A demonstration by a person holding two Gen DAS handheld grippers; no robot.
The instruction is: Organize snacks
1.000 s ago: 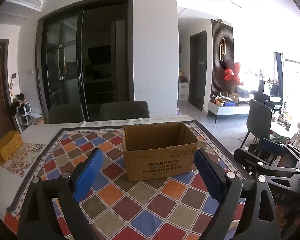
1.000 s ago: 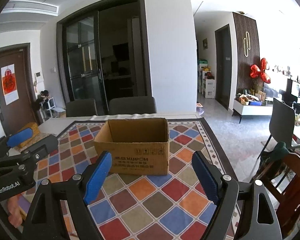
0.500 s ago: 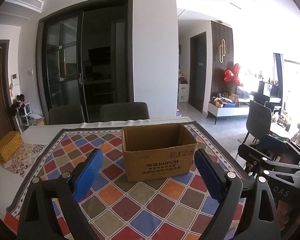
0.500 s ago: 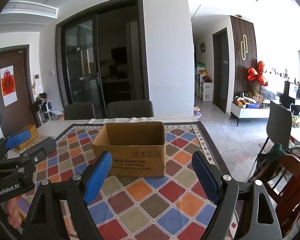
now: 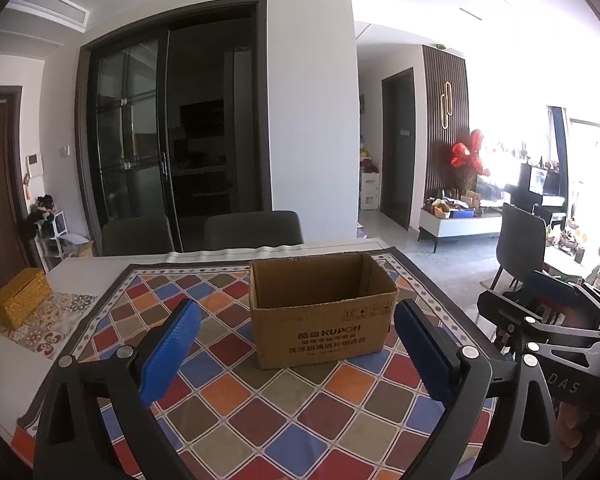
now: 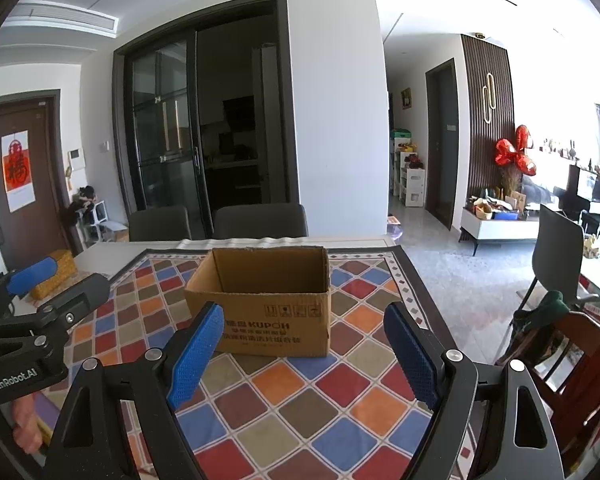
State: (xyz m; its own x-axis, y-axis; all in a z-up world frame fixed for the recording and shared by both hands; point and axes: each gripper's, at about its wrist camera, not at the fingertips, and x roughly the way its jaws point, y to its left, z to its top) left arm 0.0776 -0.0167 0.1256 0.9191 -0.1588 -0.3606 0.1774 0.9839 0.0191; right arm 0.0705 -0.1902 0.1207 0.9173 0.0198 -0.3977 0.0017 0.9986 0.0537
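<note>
White walls and a dark-framed sliding glass door (image 5: 172, 140) close off the far end of the room, with two grey chair backs (image 5: 252, 227) pushed up against the long white dining table (image 5: 88, 268). Over most of the table lies a tablecloth patterned with red, blue, orange and olive diamonds (image 5: 260, 396). Near the middle of that cloth stands an open brown cardboard box (image 5: 320, 312), upright, printed face toward the cameras; what its inside holds cannot be seen from either view. Off to the left, on a smaller floral mat, sits a yellow woven box (image 5: 18, 298), well apart from the cardboard one.

The left gripper (image 5: 296, 350) hovers above the cloth just short of the box, its blue-padded jaws opening, with nothing between them. The right gripper (image 6: 302, 354) hangs beside it at a similar height, jaws spread wide and empty, the box in front of them but untouched. In the right wrist view, a hand (image 6: 26, 424) shows at the lower left under the other tool's black frame.
</note>
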